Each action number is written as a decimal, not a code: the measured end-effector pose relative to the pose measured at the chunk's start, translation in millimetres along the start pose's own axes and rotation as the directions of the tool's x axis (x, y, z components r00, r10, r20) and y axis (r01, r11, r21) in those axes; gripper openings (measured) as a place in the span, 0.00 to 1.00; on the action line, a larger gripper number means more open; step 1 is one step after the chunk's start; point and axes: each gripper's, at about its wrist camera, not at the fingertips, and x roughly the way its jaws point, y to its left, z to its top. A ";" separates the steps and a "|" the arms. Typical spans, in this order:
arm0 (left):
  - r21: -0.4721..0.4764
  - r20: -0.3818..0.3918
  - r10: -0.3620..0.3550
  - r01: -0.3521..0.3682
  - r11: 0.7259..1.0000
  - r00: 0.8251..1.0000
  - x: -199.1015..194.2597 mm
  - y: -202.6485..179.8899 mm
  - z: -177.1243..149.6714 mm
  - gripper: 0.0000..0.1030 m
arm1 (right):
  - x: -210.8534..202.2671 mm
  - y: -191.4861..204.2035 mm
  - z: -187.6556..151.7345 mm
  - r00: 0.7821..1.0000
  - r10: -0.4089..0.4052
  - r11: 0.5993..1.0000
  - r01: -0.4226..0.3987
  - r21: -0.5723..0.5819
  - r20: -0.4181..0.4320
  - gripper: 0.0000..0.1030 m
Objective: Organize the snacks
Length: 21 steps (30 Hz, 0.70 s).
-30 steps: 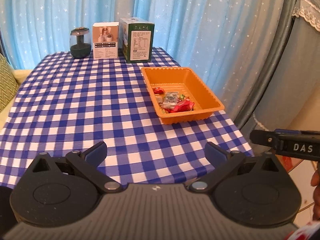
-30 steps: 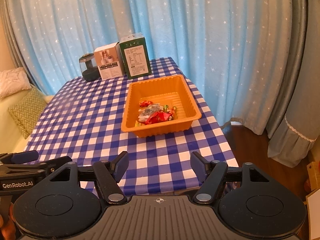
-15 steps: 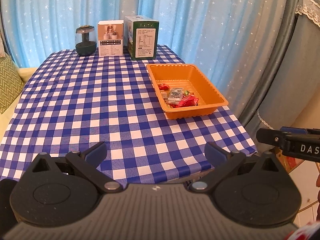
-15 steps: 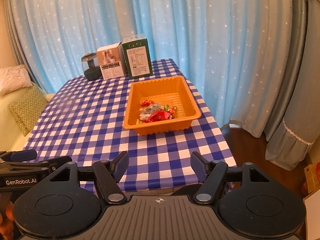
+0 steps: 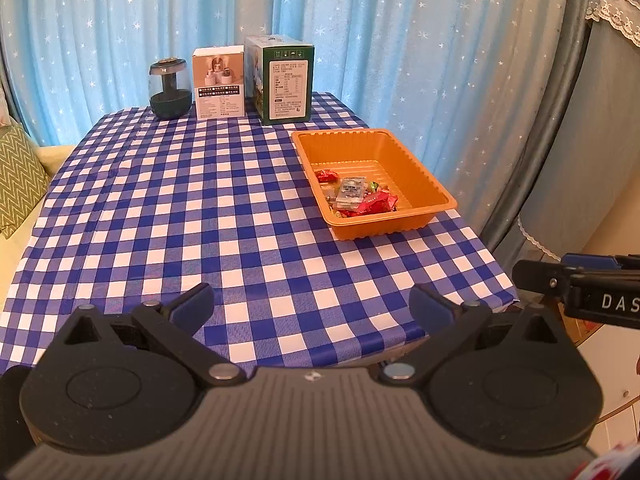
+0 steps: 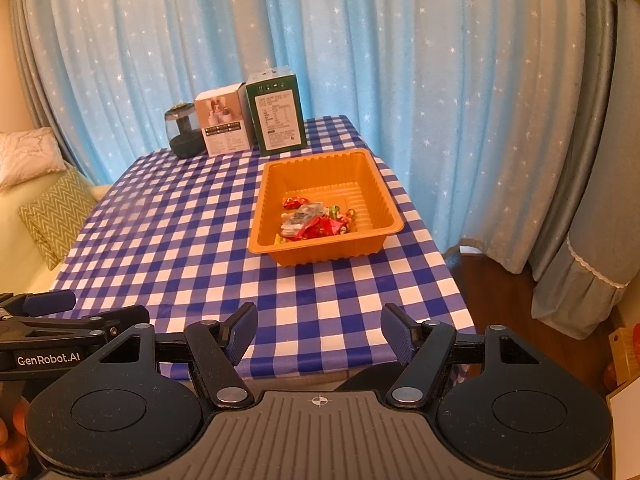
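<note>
Right now your snacks [image 5: 358, 196] all lie in the orange tray [image 5: 434, 190], a small heap of red and clear wrappers bunched against its near wall; the far half of the tray floor shows bare ribbed plastic. That tray sits on the right side of the table [image 5: 180, 208], close to the right edge of the blue-and-white checked cloth.

Your left tongs [image 5: 312, 308] hang over the near edge of the table, well short of the tray, spread wide with nothing between the blue pads. Your right tongs [image 6: 319, 330] sit at the near edge too, facing the tray, also spread and empty, though a little narrower. Each tool shows at the margin of the other's view, side by side and apart.

At the far end of the table stand three things in a row: a dark glass jar [image 5: 170, 88] on the left, a white box [image 5: 219, 84] just beside it, and a taller green box [image 5: 285, 80] next to that. Behind them hangs a light blue star-print curtain [image 5: 400, 40]. Left of the table you have a green zigzag cushion [image 6: 60, 216].
</note>
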 end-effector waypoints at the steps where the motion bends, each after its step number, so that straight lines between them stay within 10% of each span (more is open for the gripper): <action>1: 0.000 0.000 -0.002 0.002 1.000 1.000 0.0 0.2 -0.1 1.00 | 0.3 0.0 0.2 1.000 0.000 1.000 0.000 -0.001 0.000 0.66; 21: -0.016 0.032 -0.004 0.004 1.000 0.999 -3.9 4.0 2.5 1.00 | 1.5 2.0 -1.5 1.000 0.003 1.000 -0.003 -0.010 -0.004 0.66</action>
